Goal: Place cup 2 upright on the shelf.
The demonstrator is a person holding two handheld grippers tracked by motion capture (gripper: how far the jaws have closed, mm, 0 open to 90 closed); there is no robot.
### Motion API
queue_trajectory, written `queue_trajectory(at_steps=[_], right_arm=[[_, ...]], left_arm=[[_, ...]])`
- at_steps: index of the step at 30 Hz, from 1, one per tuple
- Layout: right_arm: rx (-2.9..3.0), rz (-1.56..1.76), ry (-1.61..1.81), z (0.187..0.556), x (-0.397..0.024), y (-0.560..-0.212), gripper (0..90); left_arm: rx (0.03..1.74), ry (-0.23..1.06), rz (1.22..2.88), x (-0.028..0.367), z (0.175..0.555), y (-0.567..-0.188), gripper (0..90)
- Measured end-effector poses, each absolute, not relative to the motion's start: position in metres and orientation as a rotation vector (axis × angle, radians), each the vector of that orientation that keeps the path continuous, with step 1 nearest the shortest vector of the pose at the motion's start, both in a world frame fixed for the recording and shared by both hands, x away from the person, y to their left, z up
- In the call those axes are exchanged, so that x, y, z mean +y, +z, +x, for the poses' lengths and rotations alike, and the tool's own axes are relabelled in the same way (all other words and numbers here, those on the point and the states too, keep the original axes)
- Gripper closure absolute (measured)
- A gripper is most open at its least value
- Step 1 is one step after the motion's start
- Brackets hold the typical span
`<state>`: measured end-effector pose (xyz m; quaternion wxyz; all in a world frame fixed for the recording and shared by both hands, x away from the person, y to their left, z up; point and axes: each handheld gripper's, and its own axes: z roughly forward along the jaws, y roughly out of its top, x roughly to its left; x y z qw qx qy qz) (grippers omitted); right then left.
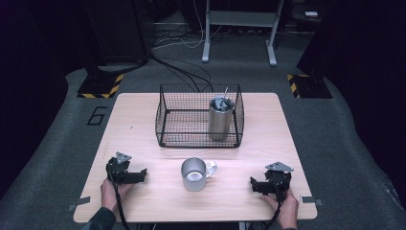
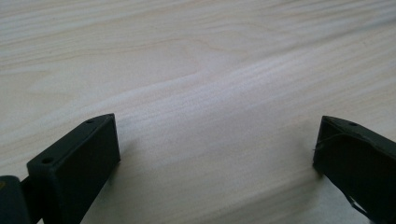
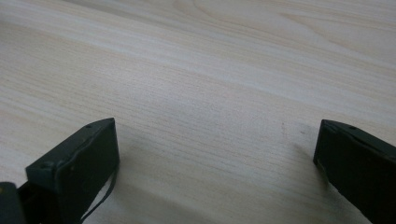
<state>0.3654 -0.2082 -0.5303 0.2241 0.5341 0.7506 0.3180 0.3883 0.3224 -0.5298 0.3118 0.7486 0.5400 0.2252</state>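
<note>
A metal mug (image 1: 194,174) with a handle on its right stands at the front middle of the wooden table (image 1: 143,110). Behind it a black wire basket (image 1: 199,116) holds a tall steel tumbler (image 1: 220,118) with a lid and straw, upright in the basket's right half. My left gripper (image 1: 142,174) rests on the table left of the mug, its jaws wide apart over bare wood (image 2: 215,140). My right gripper (image 1: 253,184) rests right of the mug, also open over bare wood (image 3: 215,140). Both point toward the mug with nothing between their jaws.
Dark floor surrounds the table, with cables and a grey metal frame (image 1: 239,28) behind it. Yellow-black hazard bases (image 1: 100,86) sit at the back left and back right. A hand holds each gripper at the table's front edge.
</note>
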Motion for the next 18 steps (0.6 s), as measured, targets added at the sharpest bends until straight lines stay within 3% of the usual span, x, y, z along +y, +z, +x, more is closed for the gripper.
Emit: queue_trajectory(at_steps=[7,18], right_arm=[[2.108,1.432,0.897,0.365,-0.213,-0.53,0.0],[2.19,1.337,0.923,0.375,-0.217,-0.53,0.0]], left_arm=[[1.384,0.523,1.924,0.32,0.379,-0.521,0.5],[1.188,0.483,1.896,0.283,0.359,-0.477,0.9]])
